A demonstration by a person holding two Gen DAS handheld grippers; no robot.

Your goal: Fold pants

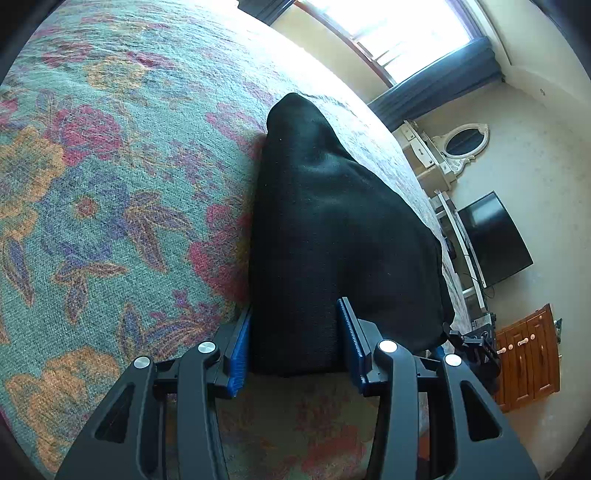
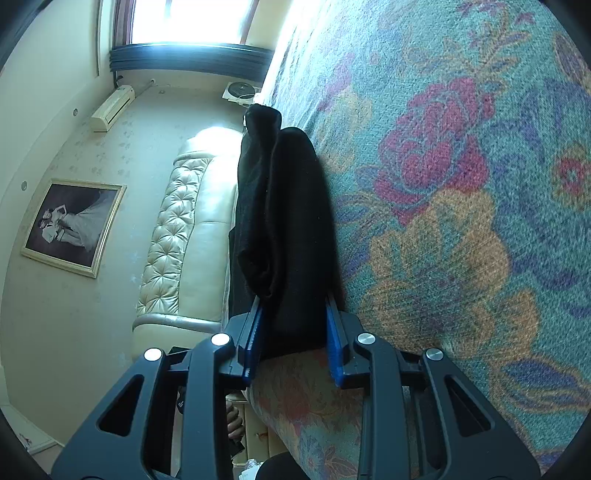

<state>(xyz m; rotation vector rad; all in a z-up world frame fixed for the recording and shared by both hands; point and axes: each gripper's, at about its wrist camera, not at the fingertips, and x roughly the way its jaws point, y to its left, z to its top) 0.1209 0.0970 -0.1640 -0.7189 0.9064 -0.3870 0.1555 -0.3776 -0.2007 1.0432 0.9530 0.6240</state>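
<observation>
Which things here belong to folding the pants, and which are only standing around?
Belong to the job:
black pants
left gripper
right gripper
floral bedspread

Standing around:
television
framed photo
oval mirror
wooden cabinet

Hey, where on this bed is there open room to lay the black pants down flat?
The widest bare stretch is the floral bedspread left of the black pants in the left wrist view, running toward the window. The right wrist view shows more open cover opposite the headboard. It's crowded where the left claw and right claw bracket the bundle.

Bedspread [image 1: 110, 184] open beside pants [image 1: 332, 221]
</observation>
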